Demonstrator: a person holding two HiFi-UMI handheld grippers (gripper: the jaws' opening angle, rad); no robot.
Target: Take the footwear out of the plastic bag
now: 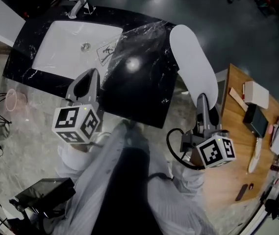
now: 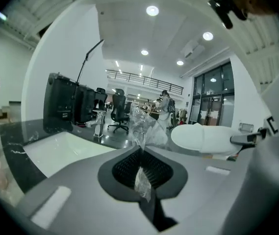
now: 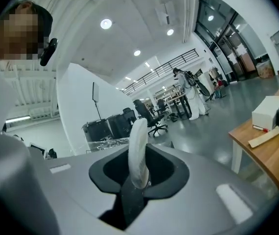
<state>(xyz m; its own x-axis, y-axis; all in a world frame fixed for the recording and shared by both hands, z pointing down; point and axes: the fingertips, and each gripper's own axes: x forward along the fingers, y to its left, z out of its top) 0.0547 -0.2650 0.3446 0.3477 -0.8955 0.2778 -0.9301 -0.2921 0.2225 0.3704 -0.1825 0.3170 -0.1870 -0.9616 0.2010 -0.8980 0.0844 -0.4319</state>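
L gripper: jaws clenched on edge of clear plastic bag, top centre.
R gripper: jaws grasping white slipper.
Slipper pos.: outside bag, right edge of black table.

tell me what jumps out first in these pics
A big white slipper stands out, held by its edge in the right tool at the right end of the black counter. The left tool pinches a clear plastic bag lying on that counter beside a white sink.
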